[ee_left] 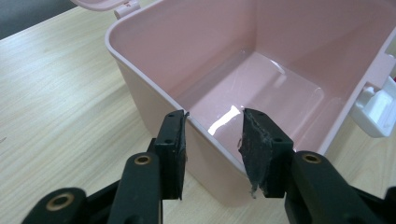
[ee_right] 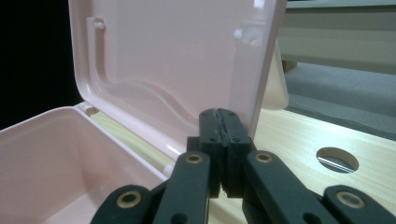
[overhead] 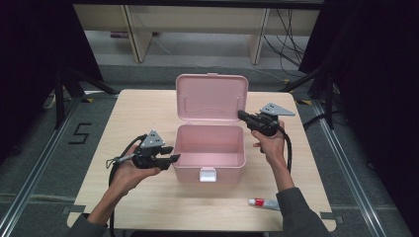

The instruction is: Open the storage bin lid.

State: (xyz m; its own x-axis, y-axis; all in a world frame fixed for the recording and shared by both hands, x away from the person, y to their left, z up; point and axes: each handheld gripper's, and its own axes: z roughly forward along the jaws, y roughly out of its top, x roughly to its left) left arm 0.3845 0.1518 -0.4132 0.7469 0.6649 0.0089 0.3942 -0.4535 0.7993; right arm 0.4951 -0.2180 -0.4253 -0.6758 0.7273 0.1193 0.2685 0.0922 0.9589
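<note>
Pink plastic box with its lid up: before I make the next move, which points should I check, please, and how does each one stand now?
1. Pink plastic box is empty inside: ok.
2. Its lid stands open and upright behind it: ok.
3. Left tongs straddle the box's wall, one jaw outside and one inside; firm grip: cannot tell.
4. Right tongs are shut with nothing between them, at the lid's side edge: ok.
5. Right tongs touch the lid: cannot tell.
6. White tube with red cap lies free on the light wooden table, near its front edge: ok.
</note>
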